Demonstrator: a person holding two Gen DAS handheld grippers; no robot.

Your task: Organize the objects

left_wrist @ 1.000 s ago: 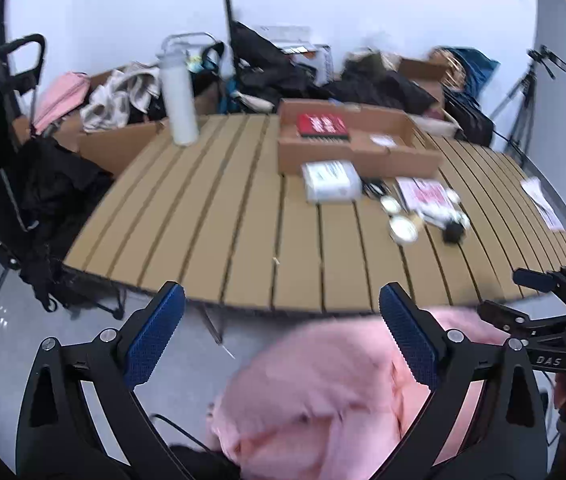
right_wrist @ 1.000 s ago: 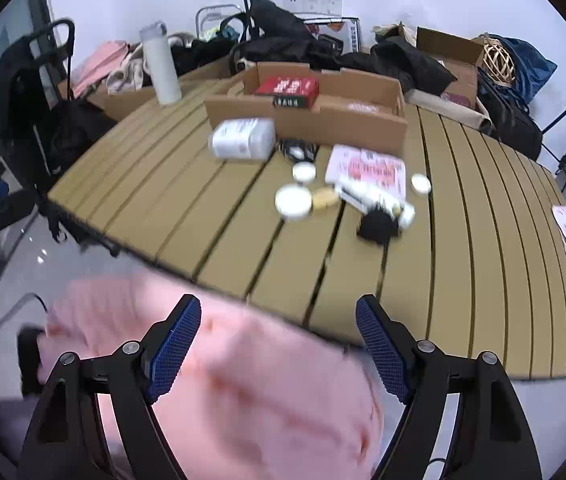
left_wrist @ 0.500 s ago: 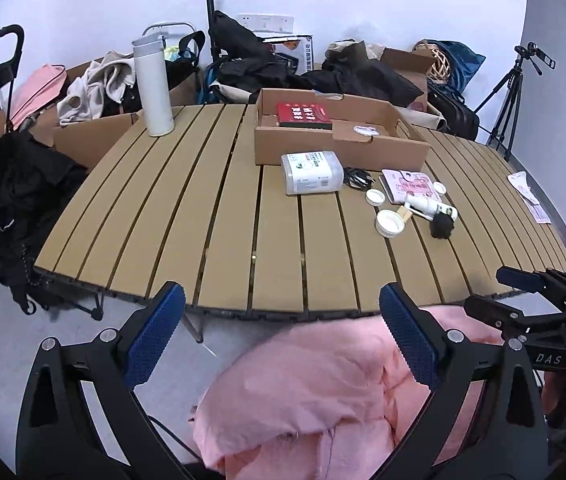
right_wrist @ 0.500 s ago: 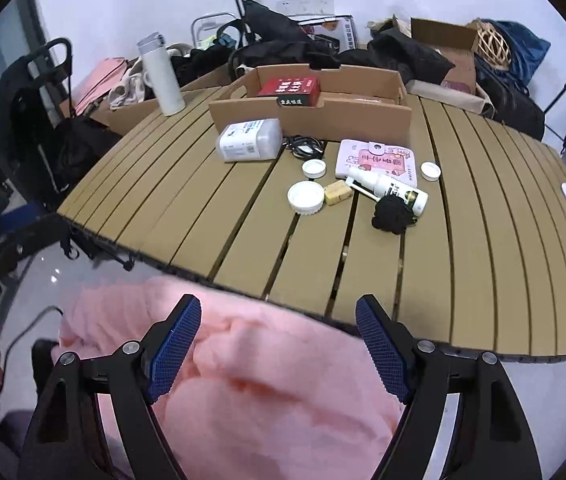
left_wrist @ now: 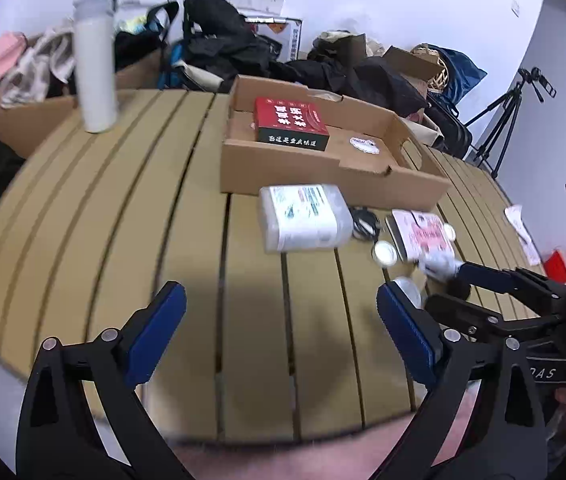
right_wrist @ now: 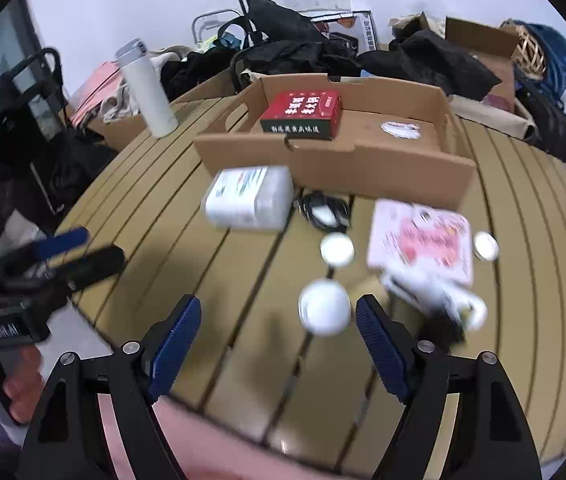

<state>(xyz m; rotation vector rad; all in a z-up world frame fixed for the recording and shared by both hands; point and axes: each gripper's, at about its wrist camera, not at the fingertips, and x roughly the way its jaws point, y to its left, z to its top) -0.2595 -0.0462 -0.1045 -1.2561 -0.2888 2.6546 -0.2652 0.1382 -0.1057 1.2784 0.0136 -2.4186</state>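
Note:
An open cardboard box sits on the slatted wooden table and holds a red carton. In front of it lie a white plastic bottle, a black cable, a pink packet, small round white lids and a white tube. My left gripper hangs open over bare slats near the table's front. My right gripper is open too, just short of the largest lid. Neither holds anything.
A tall white flask stands at the table's back left. Bags, clothes and boxes are piled behind the table. A tripod stands at the right. Pink fabric lies below the table's front edge.
Both grippers have moved forward over the table's front edge and lower; the objects look larger and closer. The pink fabric has slipped to the bottom of both views.

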